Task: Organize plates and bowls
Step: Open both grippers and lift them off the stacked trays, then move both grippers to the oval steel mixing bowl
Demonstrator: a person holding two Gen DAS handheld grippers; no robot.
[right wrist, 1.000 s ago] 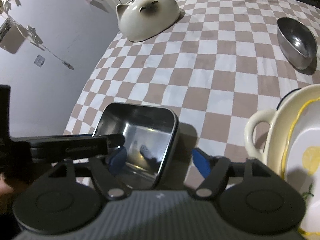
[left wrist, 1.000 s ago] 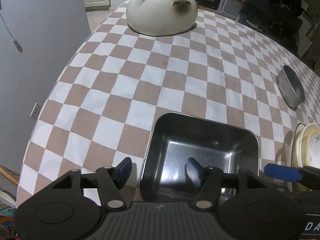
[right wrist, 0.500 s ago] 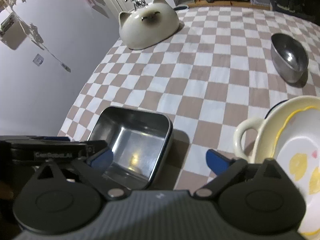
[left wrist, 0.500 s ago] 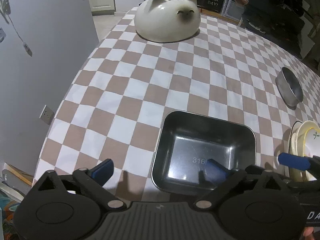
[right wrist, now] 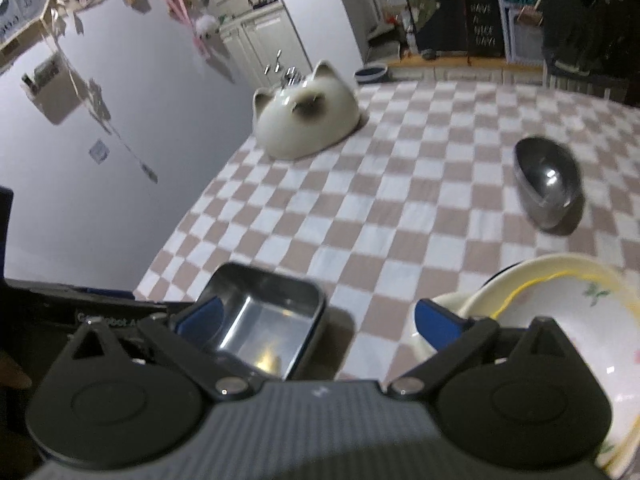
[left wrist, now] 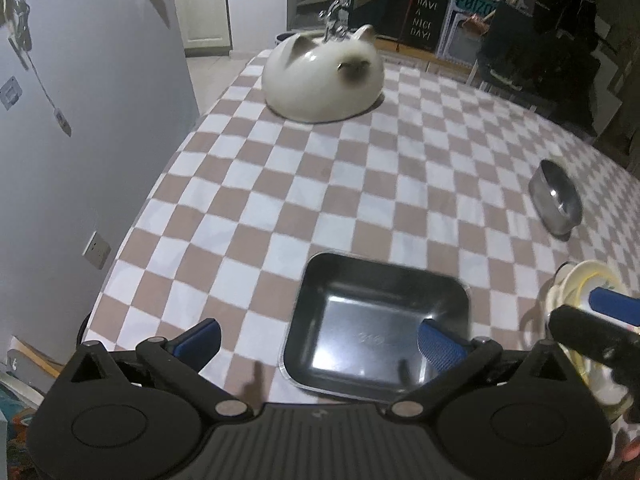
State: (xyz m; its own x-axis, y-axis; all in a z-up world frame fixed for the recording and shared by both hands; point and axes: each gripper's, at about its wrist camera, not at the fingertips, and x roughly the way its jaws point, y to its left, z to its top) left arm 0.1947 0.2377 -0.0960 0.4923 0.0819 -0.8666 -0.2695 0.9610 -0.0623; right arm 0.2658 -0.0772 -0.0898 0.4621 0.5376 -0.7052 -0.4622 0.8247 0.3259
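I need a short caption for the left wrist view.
Open left tongs above a square metal tray on the checkered table.

Dim indoor light, cool cast. Strong fisheye bending, dark vignette in corners. Glare patch inside square steel tray [left wrist: 376,344] and on round steel bowl [right wrist: 548,184]. Right wrist view motion-blurred; background dark, noisy. Soft shadows on checkered surface [left wrist: 320,184].
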